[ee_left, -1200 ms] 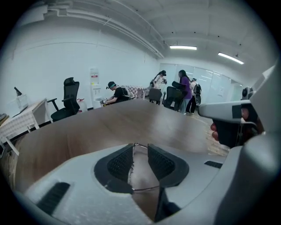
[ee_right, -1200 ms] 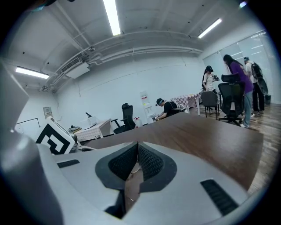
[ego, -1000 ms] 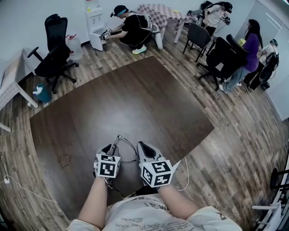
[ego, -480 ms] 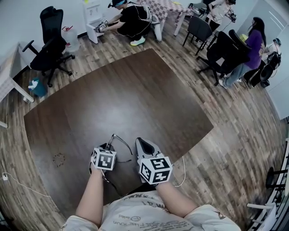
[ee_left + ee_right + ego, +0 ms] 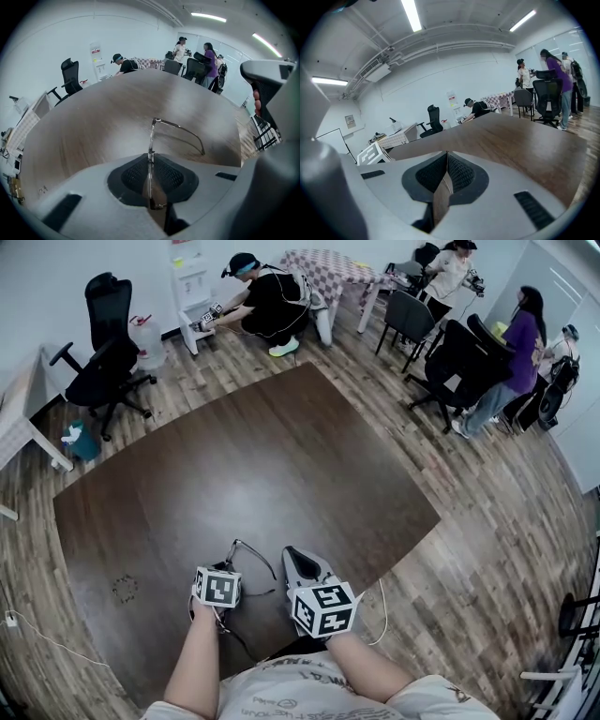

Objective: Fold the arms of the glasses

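Observation:
Thin wire-framed glasses (image 5: 246,561) are over the near part of the dark brown table (image 5: 281,456). My left gripper (image 5: 226,570) is shut on them. In the left gripper view the glasses' front (image 5: 150,145) stands edge-on between the pads of the left gripper (image 5: 150,158), and one arm (image 5: 183,131) sticks out unfolded to the right above the tabletop. The other arm is hidden. My right gripper (image 5: 292,556) is just right of the glasses, shut with nothing in it. In the right gripper view the right gripper (image 5: 447,155) has its pads pressed together, pointing over the table.
A white cable (image 5: 382,607) hangs off the table's near right edge. A small stain (image 5: 125,590) marks the near left of the top. Black office chairs (image 5: 101,352) and several people (image 5: 267,294) are on the wood floor beyond the table.
My left gripper has sunk toward the tabletop with the glasses still in it. The right gripper has stayed almost where it was, still shut.

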### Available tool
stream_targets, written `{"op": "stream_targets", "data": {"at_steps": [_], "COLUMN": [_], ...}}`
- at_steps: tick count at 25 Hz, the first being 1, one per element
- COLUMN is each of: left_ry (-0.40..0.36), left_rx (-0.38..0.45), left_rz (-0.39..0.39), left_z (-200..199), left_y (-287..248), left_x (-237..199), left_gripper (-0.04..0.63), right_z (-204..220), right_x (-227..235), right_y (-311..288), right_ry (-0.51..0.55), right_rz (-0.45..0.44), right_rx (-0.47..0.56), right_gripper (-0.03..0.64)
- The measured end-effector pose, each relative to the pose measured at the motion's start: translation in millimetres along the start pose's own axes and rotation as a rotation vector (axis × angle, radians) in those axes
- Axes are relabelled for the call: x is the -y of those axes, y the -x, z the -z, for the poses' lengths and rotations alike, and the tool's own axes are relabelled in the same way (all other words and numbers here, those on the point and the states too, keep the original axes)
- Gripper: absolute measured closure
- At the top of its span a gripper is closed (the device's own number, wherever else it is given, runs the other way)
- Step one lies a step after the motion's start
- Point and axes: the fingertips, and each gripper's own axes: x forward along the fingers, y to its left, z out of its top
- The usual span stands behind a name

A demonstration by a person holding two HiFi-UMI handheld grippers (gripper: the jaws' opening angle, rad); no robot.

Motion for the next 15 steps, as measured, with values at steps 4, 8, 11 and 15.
{"op": "stream_targets", "data": {"at_steps": [4,8,11,15], "left_ry": [-0.011,-0.029,-0.046,-0.069], "left_rx": [0.035,0.099,0.161,0.258], "left_rz": [-0.021,-0.023,-0.036,-0.053], "left_z": [-8,-24,-37,-50], "left_y": [12,29,44,64], "left_x": [2,9,12,15], "left_gripper": [0.548,0.551,0.551,0.552], "right_z": [-2,-7,-13,-15], "right_x": [-2,-4,-10,-25], "right_y": [5,5,3,0], "right_ry": [0.008,0.015,0.026,0.058], "right_rz": [-0.009,-0.024,-0.053,-0.103], "right_rx": [0.005,0.015,0.021,0.015], "right_gripper": [0.601,0.601,0.601,0.600]}}
